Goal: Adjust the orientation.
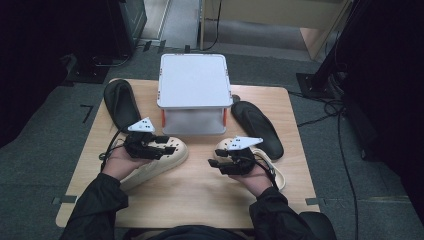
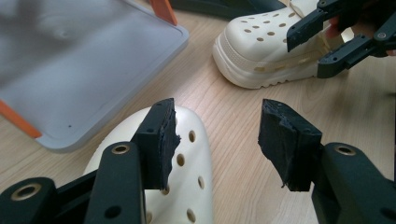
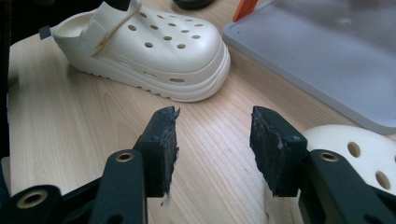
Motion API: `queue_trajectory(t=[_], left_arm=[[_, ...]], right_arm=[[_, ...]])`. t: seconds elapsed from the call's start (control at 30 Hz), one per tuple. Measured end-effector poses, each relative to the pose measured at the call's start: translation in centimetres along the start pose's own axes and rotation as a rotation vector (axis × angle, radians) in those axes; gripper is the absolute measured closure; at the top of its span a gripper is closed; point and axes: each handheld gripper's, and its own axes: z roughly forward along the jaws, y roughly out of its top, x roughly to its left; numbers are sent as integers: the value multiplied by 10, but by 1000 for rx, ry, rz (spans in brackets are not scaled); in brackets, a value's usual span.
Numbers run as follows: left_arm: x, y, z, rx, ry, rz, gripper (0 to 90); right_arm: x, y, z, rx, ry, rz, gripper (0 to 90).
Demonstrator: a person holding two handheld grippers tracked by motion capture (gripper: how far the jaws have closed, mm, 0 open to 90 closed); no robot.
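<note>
Two cream perforated clogs lie on the wooden table [image 1: 200, 195]. The left clog [image 1: 155, 167] points its toe to the right, and my left gripper [image 1: 167, 145] hovers open just above that toe. In the left gripper view the toe [image 2: 187, 154] sits under the left jaw of my left gripper [image 2: 217, 126], with bare wood between the jaws. My right gripper [image 1: 215, 162] is open over the right clog [image 1: 274, 172]. In the right gripper view my right gripper [image 3: 215, 128] frames only table, with the right clog's toe [image 3: 355, 144] beside it and the left clog [image 3: 149, 46] ahead.
A grey box [image 1: 194, 82] with orange legs stands at the back centre, close to both clogs' toes. Black slippers lie on each side of it, one at the back left [image 1: 120, 102] and one at the right [image 1: 257, 127]. Bare wood lies between the clogs and the front edge.
</note>
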Motion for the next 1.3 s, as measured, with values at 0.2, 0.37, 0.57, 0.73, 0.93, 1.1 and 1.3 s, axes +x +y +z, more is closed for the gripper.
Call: queue_trajectory(t=[0.2,0.37,0.57,0.73,0.93,1.1,1.3], left_arm=[[5,-5,-14,-16,24,-13,459],[7,-8,-22,-27,44,-23,465],[11,-15,-33,-30,62,-29,458],[15,-21,-41,-39,70,-37,448],[24,-34,-51,-47,89,-56,428],[31,-47,-48,-22,104,-68,410],[36,-56,-43,5,93,-76,404]], right_arm=[[2,2,4,12,17,-10,518],[4,4,7,17,30,-26,532],[6,5,12,27,47,-42,533],[5,6,13,24,52,-33,532],[4,7,15,26,56,-31,529],[5,7,16,30,60,-30,528],[4,7,17,33,57,-28,526]])
